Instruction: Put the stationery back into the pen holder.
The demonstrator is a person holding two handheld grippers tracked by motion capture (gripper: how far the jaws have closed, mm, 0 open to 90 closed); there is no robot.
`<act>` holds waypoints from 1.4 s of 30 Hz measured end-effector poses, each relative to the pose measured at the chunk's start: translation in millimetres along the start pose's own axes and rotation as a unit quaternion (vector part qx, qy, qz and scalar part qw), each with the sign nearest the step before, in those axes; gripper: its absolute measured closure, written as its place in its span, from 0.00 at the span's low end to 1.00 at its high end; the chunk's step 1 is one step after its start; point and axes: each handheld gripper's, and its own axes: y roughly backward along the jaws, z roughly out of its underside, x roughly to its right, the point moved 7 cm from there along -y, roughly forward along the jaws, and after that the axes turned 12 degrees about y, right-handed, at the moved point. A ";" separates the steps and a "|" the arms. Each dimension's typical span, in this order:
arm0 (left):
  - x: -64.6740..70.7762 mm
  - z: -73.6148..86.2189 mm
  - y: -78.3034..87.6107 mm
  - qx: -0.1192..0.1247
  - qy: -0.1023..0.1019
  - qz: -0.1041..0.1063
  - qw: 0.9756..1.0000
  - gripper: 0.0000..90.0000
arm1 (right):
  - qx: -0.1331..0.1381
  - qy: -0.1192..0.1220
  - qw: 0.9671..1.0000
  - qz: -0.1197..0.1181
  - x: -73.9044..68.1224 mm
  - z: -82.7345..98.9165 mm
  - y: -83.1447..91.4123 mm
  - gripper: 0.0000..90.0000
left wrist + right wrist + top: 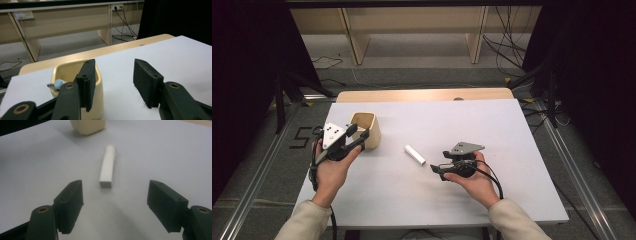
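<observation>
The left gripper [358,137] is hovering at the cup [366,128] near the table's [492,130] left edge, its jaws standing apart with nothing between them. One jaw is sitting at the cup's rim. The right gripper [435,169] is resting low toward the right edge, jaws spread wide and empty, aiming at the white tube [415,154], which is lying flat mid-table, apart from both.

Risk: the tube is round at its capped end; a grab off its middle may be rolling or skidding it away. The left jaw could also be tipping the cup when withdrawing.

The left gripper view is showing a small blue-tipped item [57,84] inside the cup [97,82], unclear from the high view. The right gripper view is showing the tube's [108,166] flat crimped end nearest the jaws.
</observation>
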 end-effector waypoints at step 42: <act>-10.7 82.1 19.9 -0.096 -0.003 0.032 0.995 0.33 | -0.033 0.005 0.999 0.023 -14.2 -14.2 -73.8 0.55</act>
